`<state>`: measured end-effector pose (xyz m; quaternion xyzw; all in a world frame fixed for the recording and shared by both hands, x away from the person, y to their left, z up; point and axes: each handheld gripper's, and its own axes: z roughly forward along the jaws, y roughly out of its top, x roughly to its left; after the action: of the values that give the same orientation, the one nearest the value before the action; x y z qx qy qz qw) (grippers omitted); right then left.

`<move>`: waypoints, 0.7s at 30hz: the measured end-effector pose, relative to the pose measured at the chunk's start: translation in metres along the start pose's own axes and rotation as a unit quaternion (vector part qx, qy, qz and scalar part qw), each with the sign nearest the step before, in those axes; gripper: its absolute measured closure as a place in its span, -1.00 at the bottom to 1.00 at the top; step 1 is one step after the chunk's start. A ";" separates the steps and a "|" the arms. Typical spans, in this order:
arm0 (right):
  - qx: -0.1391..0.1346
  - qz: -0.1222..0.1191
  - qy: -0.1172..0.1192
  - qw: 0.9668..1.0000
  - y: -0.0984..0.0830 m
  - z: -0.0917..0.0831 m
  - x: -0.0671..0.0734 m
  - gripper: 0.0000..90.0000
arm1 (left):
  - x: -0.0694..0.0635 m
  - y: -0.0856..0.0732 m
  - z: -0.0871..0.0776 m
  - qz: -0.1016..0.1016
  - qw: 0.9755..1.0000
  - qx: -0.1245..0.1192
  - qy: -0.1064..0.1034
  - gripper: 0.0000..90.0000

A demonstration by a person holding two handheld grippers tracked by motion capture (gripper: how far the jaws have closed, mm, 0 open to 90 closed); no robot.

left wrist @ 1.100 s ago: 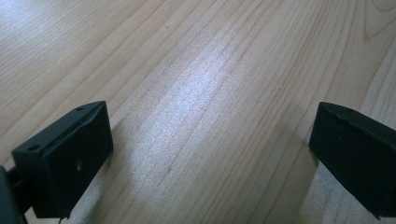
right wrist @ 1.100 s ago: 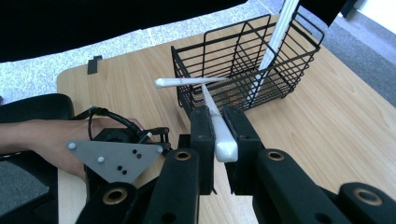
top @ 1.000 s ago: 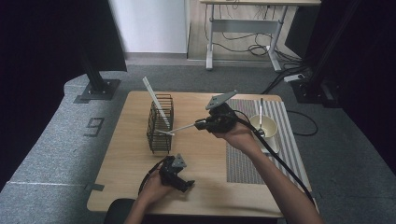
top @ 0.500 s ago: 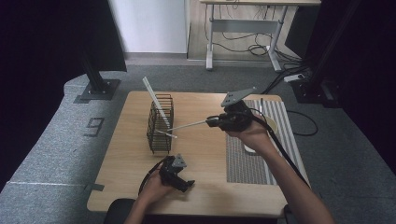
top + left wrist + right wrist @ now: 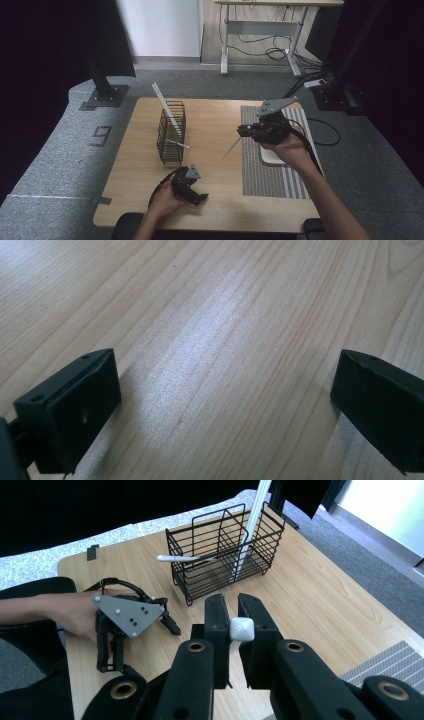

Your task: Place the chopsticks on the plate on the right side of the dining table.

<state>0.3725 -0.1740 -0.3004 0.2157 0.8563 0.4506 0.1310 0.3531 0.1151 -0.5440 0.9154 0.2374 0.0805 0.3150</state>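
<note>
A black wire basket [image 5: 171,132] stands on the wooden table [image 5: 215,115], left of centre. A long white stick [image 5: 162,102] leans out of its top, and a shorter white utensil [image 5: 178,144] pokes through its side. My right gripper [image 5: 243,131] hovers to the basket's right, shut on a thin white stick [image 5: 231,149] that slants down and left, clear of the basket. In the right gripper view the stick's white end [image 5: 242,628] sits pinched between the jaws, with the basket [image 5: 225,550] ahead. My left gripper [image 5: 194,194] rests near the front edge, open, with bare wood between its jaws [image 5: 225,405].
A grey striped mat [image 5: 270,170] covers the table's right part, with a white dish [image 5: 269,156] on it under my right hand. Cables trail from both grippers. Dark stands and a desk lie on the floor beyond the table.
My right gripper has moved right and slightly up, carrying the thin white stick away from the basket. The left gripper has stayed put.
</note>
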 end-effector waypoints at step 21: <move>0.023 -0.002 0.029 0.999 -0.014 0.009 0.013 0.83 | -0.006 0.067 -0.007 0.062 0.993 -0.082 -0.062 -0.05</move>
<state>0.3614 -0.1680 -0.3172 0.2037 0.8704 0.4365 0.1022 0.3720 0.0695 -0.4972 0.9028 0.1529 0.0622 0.3972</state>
